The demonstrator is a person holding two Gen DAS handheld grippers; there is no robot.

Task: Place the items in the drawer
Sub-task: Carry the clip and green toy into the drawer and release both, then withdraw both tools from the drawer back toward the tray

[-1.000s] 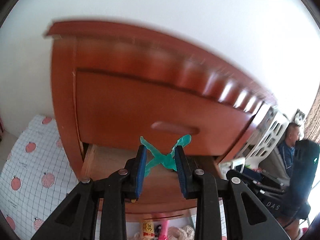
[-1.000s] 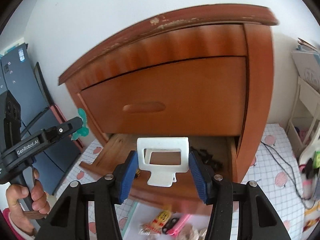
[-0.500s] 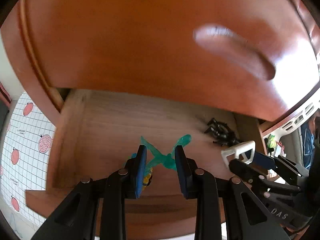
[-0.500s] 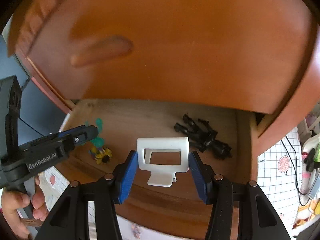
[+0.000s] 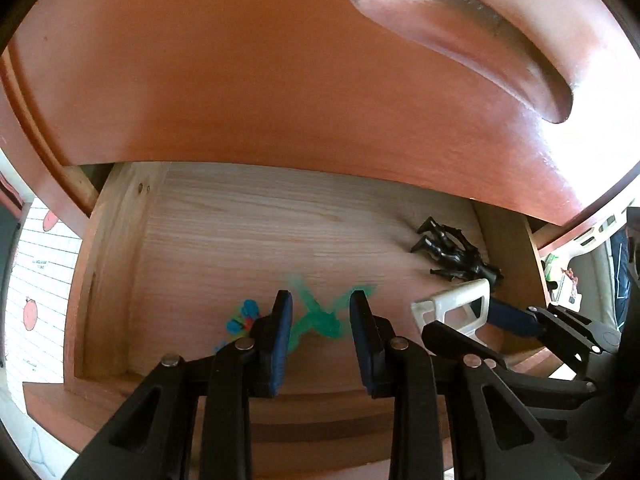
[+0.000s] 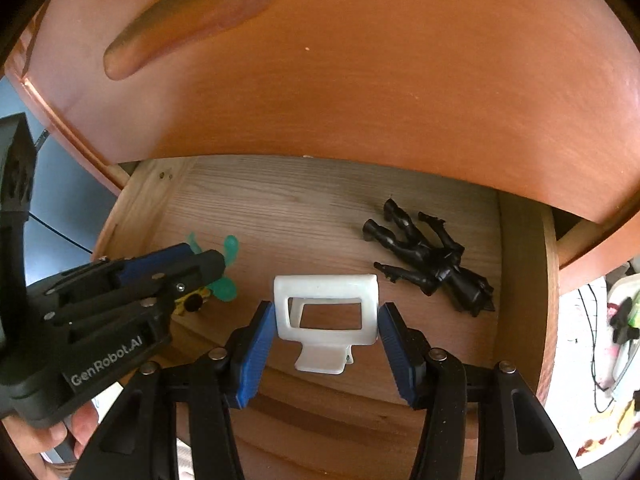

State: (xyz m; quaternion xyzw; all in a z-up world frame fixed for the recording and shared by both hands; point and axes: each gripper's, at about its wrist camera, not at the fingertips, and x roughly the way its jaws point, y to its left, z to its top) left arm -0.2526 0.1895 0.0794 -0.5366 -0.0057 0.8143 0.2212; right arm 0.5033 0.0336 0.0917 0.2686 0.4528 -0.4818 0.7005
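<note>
Right wrist view: my right gripper (image 6: pixel 326 344) clamps a white plastic clip (image 6: pixel 326 308) between its blue pads, poised over the near edge of the open drawer (image 6: pixel 280 216). Left of it, my left gripper (image 6: pixel 200 268), nearly closed, grips a green plastic toy (image 5: pixel 320 316) over the drawer floor. A black toy figure (image 6: pixel 430 260) lies at the drawer's right side.

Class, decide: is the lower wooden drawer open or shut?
Open: the lower wooden drawer is pulled out, its pale floor exposed, with a black plastic figure lying inside.
</note>
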